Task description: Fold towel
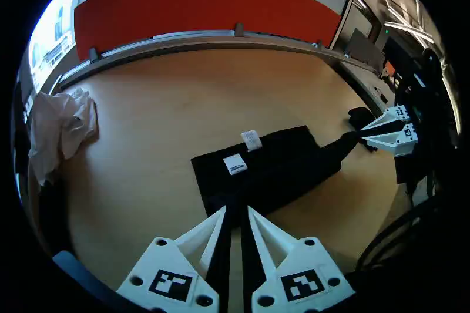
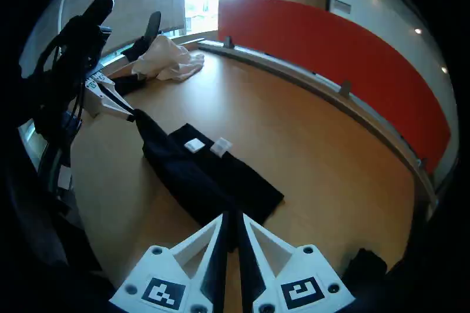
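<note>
In the left gripper view, the left gripper [image 1: 237,213] rises from the bottom centre of the frame. Its two fingers are drawn close together and pinch the near corner of the towel [image 1: 276,166]. The black towel lies across the middle of the frame on a wooden table [image 1: 176,96], stretched from the fingertips toward the right. Two small white labels [image 1: 243,152] sit on its upper surface. At the right edge, the right gripper [image 1: 361,135] is clamped on the towel's far corner, which narrows to a point between its white fingers. A crumpled white cloth [image 1: 59,122] lies at the left edge of the table. A red panel [image 1: 200,7] runs along the table's far side at the top of the frame.

In the right gripper view, the right gripper [image 2: 232,219] comes up from the bottom centre, its fingers nearly together and gripping an end of the towel [image 2: 205,181]. The towel runs from there toward the upper left across the table [image 2: 329,160], with the labels [image 2: 207,146] near its middle. In the upper left, the left gripper [image 2: 132,116] holds the towel's other end tight. The white cloth [image 2: 170,60] lies beyond it near the top, and the red panel [image 2: 352,66] slants across the upper right.
</note>
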Motion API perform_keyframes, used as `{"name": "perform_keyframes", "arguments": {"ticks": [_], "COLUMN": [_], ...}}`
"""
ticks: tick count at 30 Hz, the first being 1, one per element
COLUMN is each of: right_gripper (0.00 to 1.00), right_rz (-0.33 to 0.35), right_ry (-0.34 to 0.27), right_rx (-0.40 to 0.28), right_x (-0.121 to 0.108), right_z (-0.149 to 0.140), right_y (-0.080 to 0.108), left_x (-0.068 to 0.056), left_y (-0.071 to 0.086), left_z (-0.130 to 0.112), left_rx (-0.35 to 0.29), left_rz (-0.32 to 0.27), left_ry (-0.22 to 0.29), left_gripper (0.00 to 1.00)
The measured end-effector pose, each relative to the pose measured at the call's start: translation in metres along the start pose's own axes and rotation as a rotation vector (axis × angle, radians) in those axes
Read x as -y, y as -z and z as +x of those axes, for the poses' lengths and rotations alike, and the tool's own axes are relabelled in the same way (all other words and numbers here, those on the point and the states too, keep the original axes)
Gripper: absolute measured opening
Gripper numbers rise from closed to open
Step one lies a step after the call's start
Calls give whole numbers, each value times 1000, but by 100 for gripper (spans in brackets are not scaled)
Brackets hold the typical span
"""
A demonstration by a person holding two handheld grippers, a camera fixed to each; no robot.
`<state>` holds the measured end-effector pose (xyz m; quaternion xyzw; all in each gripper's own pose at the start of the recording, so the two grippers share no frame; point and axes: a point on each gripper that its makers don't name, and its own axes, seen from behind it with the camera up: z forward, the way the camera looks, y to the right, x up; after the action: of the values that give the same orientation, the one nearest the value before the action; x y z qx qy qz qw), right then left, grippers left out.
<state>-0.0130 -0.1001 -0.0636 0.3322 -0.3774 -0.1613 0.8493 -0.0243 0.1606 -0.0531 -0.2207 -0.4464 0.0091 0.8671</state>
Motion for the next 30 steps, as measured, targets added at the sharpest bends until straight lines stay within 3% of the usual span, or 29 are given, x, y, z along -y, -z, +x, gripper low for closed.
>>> {"name": "perform_keyframes", "arguments": {"ticks": [17,30], "right_gripper": [9,9], "right_rz": [-10,-22], "right_ry": [-42,-73], "right_rx": [48,84], "right_x": [-19,-30], "right_z": [-14,-26], "right_y": [-44,-74], "left_x": [16,27], "left_y": [-50,-84], "left_z": [-8,-15], "left_rx": [49,92], "left_rz": [29,76], "left_ry": [27,7], "left_gripper": [10,11]}}
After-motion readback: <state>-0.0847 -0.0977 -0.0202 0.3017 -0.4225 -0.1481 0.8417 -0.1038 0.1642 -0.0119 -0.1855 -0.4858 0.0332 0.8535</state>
